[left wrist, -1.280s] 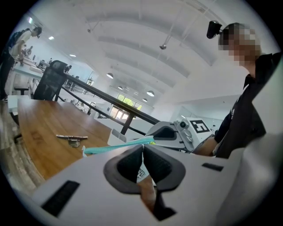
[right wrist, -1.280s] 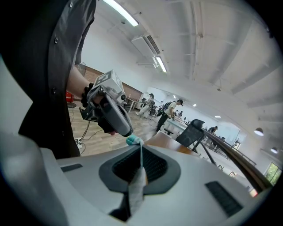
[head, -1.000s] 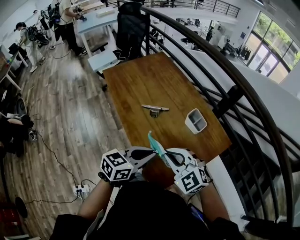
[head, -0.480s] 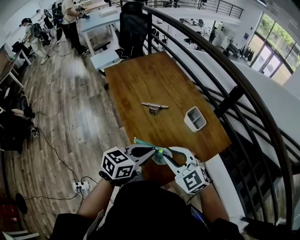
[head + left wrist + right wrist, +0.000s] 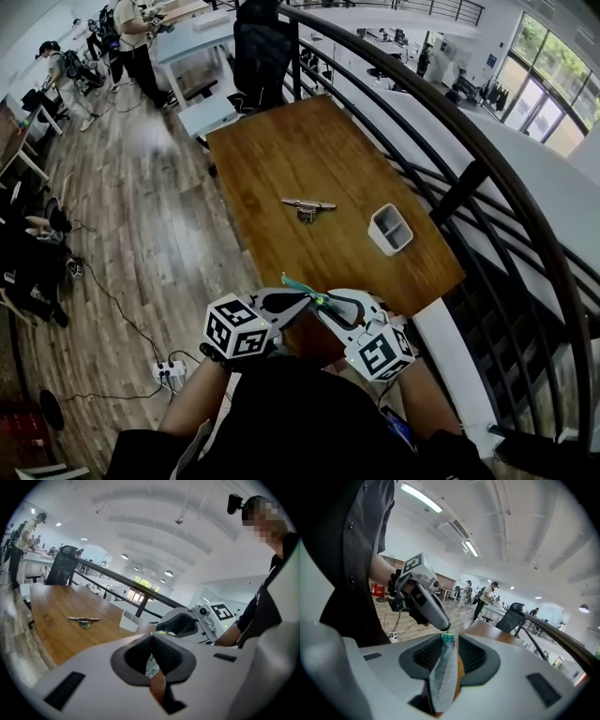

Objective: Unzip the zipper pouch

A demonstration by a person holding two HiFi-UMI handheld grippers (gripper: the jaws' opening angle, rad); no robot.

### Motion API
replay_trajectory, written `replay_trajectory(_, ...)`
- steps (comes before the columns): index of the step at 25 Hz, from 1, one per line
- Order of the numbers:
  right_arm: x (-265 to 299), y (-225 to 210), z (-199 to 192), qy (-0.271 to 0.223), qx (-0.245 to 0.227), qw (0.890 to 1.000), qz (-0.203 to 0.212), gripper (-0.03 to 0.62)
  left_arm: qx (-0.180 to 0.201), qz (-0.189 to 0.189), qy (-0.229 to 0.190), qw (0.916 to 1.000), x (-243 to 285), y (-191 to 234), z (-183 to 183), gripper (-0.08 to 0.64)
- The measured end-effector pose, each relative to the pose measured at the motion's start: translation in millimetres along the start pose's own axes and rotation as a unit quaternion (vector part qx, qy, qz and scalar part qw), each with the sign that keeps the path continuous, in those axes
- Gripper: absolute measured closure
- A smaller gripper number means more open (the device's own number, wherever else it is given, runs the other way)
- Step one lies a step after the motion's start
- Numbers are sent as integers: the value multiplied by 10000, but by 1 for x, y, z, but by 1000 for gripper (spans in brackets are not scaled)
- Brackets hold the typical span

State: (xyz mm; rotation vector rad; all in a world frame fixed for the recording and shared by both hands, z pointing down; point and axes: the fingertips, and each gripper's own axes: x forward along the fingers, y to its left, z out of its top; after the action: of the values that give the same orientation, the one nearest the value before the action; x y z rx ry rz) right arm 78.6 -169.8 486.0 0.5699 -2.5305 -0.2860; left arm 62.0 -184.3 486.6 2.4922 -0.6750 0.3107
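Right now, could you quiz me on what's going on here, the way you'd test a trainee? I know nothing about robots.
1. True or false: the zipper pouch lies flat on the table.
2. What stands on the table near the metal piece? A) a white container B) a red mug C) a laptop
3. Which gripper is clamped shut on the pouch?
Key: 1 false, it is held up in the air. 2 A. 3 the left gripper; the right gripper has jaws that have just been opening, with the pouch between them.
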Motion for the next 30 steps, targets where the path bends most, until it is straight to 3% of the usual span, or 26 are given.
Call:
replay_trajectory(3, 6, 1, 0, 94, -19, 10000, 6, 524, -116, -78, 19, 9999, -1, 6, 0, 545)
replay_trajectory(15, 13, -15, 7, 396, 336, 9976, -461, 554, -89, -586, 108, 9982, 4, 22, 15, 545)
replay_trajectory(30, 0, -22, 9, 525, 403, 9949, -757, 557, 276, -331, 295, 9986, 6, 38, 12, 545)
